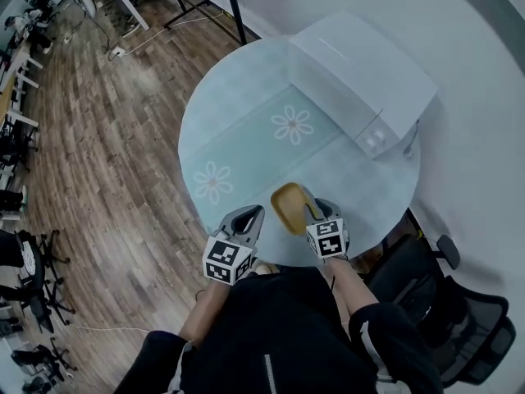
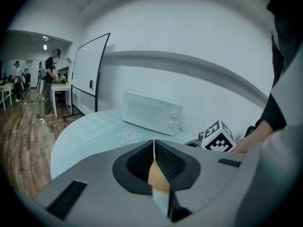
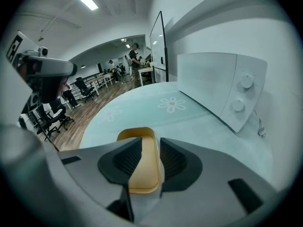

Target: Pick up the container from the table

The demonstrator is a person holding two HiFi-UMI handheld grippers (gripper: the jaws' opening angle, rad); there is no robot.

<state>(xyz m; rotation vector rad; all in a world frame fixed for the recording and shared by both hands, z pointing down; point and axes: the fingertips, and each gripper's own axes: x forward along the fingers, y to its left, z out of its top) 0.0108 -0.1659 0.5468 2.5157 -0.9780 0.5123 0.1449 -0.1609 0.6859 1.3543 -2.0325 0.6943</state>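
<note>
A small yellow container (image 1: 287, 208) lies near the front edge of the round pale-blue table (image 1: 246, 138). My right gripper (image 1: 314, 208) is at the container's right side. In the right gripper view the container (image 3: 142, 164) fills the narrow gap between the two dark pads, and the gripper (image 3: 147, 148) is shut on it. My left gripper (image 1: 253, 214) hovers just left of the container, apart from it. In the left gripper view its pads meet in a thin line (image 2: 154, 148) with nothing between them, and a bit of the yellow container (image 2: 158, 176) shows below.
A white microwave (image 1: 361, 84) stands at the table's far right, beside the wall. Flower prints mark the tabletop. A black office chair (image 1: 459, 310) is at the lower right. A whiteboard (image 2: 90, 74), desks and people are on the wooden floor farther off.
</note>
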